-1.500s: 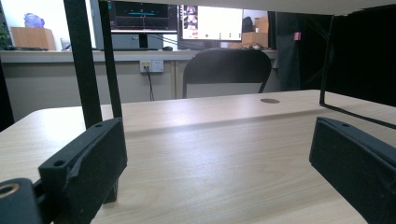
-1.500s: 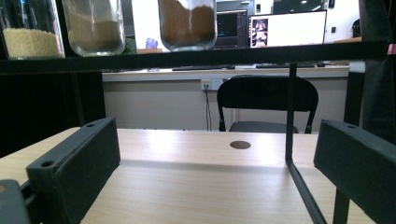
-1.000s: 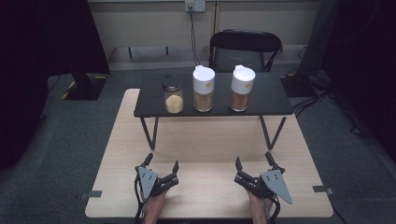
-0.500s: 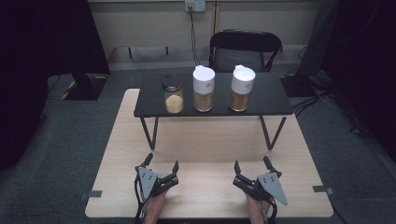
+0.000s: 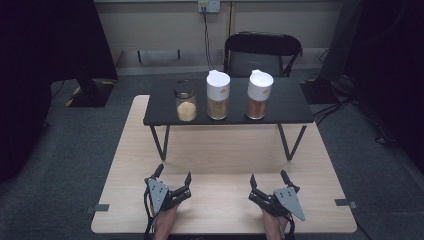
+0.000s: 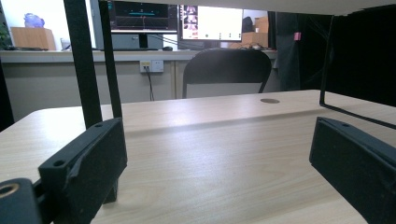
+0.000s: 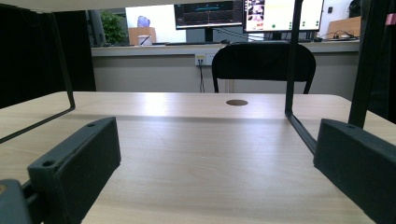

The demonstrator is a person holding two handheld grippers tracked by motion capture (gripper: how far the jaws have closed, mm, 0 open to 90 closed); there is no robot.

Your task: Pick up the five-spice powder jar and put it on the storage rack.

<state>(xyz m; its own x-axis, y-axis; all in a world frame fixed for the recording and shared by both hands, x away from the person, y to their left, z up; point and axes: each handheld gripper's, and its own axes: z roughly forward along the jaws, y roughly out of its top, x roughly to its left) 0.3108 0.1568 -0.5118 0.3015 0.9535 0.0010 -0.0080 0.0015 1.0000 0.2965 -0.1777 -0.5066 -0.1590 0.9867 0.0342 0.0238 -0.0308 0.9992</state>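
Observation:
A black raised shelf (image 5: 295, 107) stands on the wooden table (image 5: 225, 150). On it stand a glass jar (image 5: 184, 100) with pale grains at the left, and two white-lidded containers, one in the middle (image 5: 218, 94) and one at the right (image 5: 259, 94). My left gripper (image 5: 173, 176) rests open near the table's front edge at the left. My right gripper (image 5: 268, 178) rests open at the front right. In the left gripper view the gripper (image 6: 219, 158) has wide-apart jaws with bare tabletop between them. The right gripper view shows the same for its gripper (image 7: 215, 158).
The shelf's thin black legs (image 5: 159, 142) (image 5: 289, 142) stand ahead of both grippers. A black chair (image 5: 262, 52) stands behind the table, under a wall socket (image 5: 209, 6). Monitors (image 7: 212, 13) sit on a far desk. Grey carpet surrounds the table.
My right gripper has shifted slightly left and forward along the table front. The left gripper has stayed put.

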